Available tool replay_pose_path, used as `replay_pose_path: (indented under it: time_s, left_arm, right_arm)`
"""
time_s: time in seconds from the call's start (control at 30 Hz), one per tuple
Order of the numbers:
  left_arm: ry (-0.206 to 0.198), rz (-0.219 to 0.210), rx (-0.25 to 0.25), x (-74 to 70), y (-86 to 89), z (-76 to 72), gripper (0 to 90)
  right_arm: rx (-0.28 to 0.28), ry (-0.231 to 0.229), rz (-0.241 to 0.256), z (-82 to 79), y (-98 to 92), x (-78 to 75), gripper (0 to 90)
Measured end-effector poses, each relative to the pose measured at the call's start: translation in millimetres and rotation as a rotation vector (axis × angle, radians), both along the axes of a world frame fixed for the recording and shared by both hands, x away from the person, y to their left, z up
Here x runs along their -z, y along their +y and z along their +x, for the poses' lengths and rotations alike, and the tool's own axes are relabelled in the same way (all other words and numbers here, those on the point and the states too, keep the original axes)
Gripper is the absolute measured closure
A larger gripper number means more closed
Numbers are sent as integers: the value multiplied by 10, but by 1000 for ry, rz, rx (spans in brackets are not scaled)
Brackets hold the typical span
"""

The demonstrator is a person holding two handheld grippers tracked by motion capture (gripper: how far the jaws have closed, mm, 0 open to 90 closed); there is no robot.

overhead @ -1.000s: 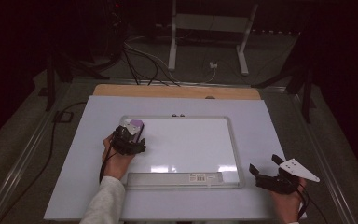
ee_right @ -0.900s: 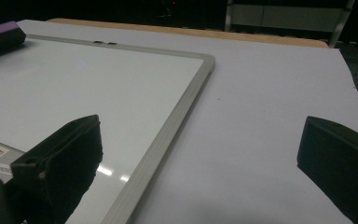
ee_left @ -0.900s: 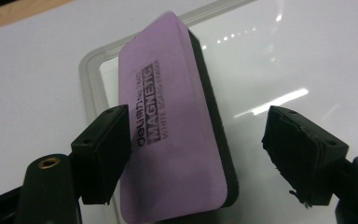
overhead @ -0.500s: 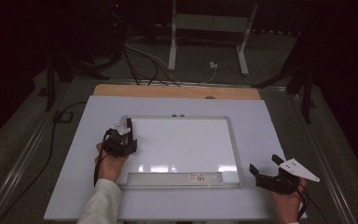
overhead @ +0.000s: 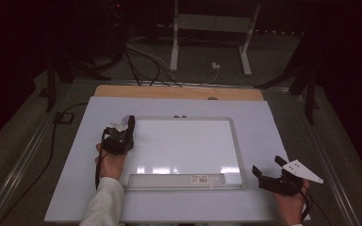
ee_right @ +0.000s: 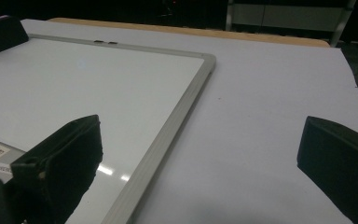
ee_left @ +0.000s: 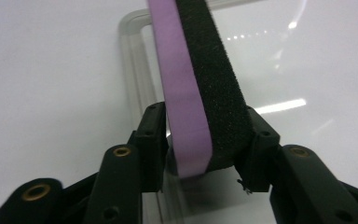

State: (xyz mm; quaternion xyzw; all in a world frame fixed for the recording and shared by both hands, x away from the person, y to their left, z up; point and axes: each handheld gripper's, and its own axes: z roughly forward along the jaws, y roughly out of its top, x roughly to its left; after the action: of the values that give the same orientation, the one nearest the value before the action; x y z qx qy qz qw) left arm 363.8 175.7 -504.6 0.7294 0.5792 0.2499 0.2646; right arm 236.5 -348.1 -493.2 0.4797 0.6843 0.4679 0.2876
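Right now the left gripper (overhead: 127,129) is clamped on an eraser (ee_left: 200,84) w/ purple back & black felt, held at the far left corner of the whiteboard (overhead: 184,146). Probably light, felt side soft & squashy; best gripped across the stiffer sides. Right gripper (overhead: 269,172) sits wide open, holding nothing, near right of the board.
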Motion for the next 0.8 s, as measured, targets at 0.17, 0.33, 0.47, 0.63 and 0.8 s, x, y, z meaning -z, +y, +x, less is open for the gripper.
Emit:
replay_pose_path:
  time_s: [0.17,0.33,0.47,0.63,0.8]
  left_arm:
    - [3,-5,-41,-2,-31,46,633]
    - [7,-10,-88,-4,-65,94,638]
    - [6,-14,-108,-2,-82,119,638]
    - [-15,-78,-96,-13,-27,105,490]
    - [-88,-100,-32,-135,-29,11,313]
  right_arm:
    - [-1,2,1,-5,8,-4,5]
    - [-2,1,-1,-3,8,-2,5]
    - [-2,1,2,-5,6,-4,5]
    - [1,1,3,-6,1,-6,5]
    - [-1,-1,4,-6,6,-6,5]
